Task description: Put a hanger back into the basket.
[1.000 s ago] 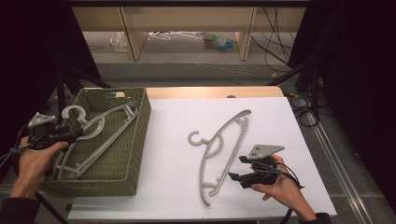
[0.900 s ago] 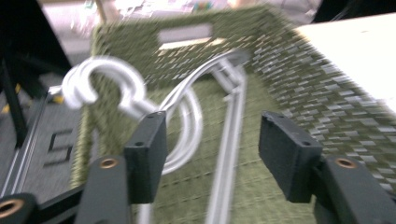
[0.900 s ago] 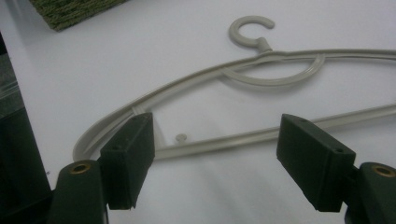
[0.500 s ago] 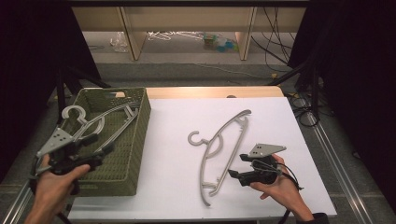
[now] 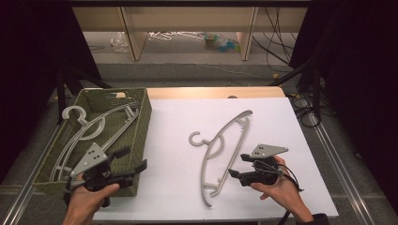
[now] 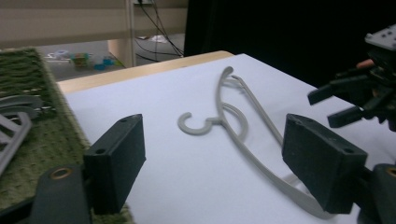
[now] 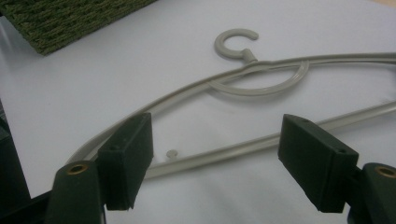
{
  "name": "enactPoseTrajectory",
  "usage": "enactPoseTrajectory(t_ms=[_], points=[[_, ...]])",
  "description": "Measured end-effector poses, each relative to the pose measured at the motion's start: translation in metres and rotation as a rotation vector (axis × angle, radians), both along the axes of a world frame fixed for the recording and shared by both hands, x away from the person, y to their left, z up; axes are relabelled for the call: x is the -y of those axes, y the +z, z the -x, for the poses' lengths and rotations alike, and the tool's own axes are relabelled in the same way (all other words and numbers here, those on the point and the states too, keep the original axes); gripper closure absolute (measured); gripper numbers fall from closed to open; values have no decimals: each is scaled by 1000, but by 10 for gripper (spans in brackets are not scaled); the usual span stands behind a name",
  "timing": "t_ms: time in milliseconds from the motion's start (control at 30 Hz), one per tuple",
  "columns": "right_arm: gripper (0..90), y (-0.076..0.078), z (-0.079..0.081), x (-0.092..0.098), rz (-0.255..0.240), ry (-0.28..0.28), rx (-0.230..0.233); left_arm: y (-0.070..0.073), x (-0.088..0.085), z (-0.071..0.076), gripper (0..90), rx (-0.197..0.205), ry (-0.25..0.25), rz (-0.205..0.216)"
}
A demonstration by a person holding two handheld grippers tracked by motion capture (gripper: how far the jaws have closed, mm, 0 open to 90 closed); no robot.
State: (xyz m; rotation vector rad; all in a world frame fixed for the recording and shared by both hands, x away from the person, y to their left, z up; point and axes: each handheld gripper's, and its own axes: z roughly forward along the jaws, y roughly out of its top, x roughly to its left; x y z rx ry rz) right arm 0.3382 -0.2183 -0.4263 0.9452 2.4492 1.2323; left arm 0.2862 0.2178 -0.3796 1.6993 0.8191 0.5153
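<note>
White table (image 5: 178, 187) carries a grey hanger (image 5: 220, 145) right of the basket (image 5: 141, 122), likely awaiting pickup, since the right gripper (image 5: 237, 172) beside it and left gripper (image 5: 133, 164) hold jaws apart, empty

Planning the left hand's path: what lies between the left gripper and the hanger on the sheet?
Only bare white sheet lies between the left gripper and the hanger, clearest in the high view.

Bright even light on white tabletop (image 5: 173, 140), dark surrounds; gripper views soft, slightly blurry.
</note>
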Motion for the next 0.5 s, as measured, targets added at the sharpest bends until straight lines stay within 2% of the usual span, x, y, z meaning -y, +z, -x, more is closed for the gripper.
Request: enactPoseTrajectory(t_ms=[133,200,233,267,300,333,433,467,500], points=[[272,0,0,1,-2,-5,-1,-6,10,4,172,-4,-23,5],[273,0,0,1,-1,-9,6,-10,18,10,164,-4,-39,-14],[272,0,0,2,-1,-7,4,-11,20,12,160,-8,-47,-10],[273,0,0,2,-3,-9,5,-13,23,15,161,-17,-50,13],[272,0,0,2,-4,-9,5,-15,24,15,160,2,-62,-9],[272,0,0,2,-4,-8,6,-18,27,17,160,8,-67,-12],[272,1,1,1,-7,-3,4,-22,31,21,160,10,-79,-22],[271,1,2,0,-10,-10,5,-25,35,25,161,2,-85,5],[271,1,2,0,-10,-10,5,-25,35,25,161,2,-85,5]])
